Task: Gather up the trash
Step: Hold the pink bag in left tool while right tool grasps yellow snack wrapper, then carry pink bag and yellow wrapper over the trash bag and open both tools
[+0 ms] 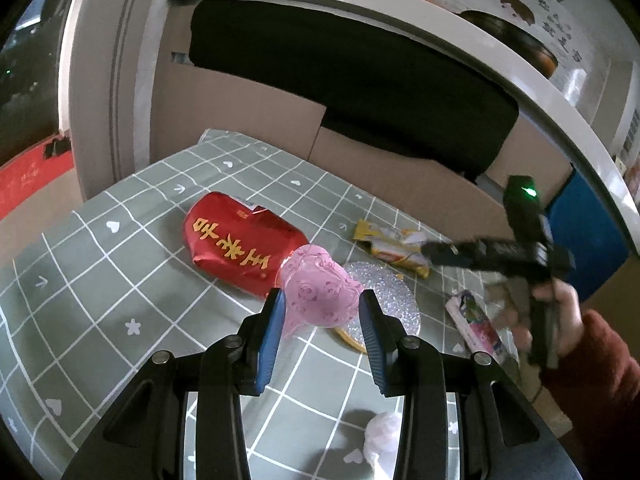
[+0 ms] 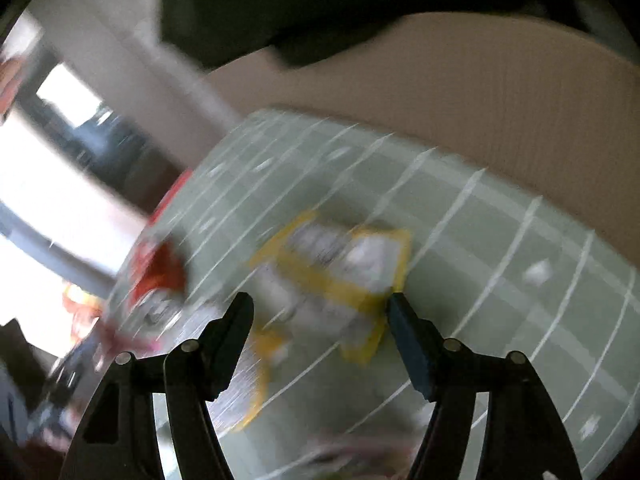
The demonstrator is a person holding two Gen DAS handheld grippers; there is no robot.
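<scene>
A translucent pink plastic piece point(image 1: 320, 292) with panda prints sits between the blue pads of my left gripper point(image 1: 322, 310), which is shut on it just above the table. A red snack bag point(image 1: 240, 248) with gold lettering lies behind it. A yellow-edged wrapper point(image 1: 394, 244) lies further right, with my right gripper point(image 1: 430, 250) hovering at it, held by a hand in a red sleeve point(image 1: 600, 360). In the blurred right wrist view the right gripper point(image 2: 320, 304) stands wide open just above the yellow wrapper point(image 2: 340, 264), with nothing gripped. The red bag point(image 2: 160, 276) shows at its left.
A glittery round disc point(image 1: 384, 300) with a yellow rim lies under the pink piece. A pink and white packet point(image 1: 476, 320) lies near the table's right edge. Grey-green checked cloth point(image 1: 120, 300) covers the table. Cardboard point(image 1: 248, 112) and a black cloth point(image 1: 360, 80) stand behind.
</scene>
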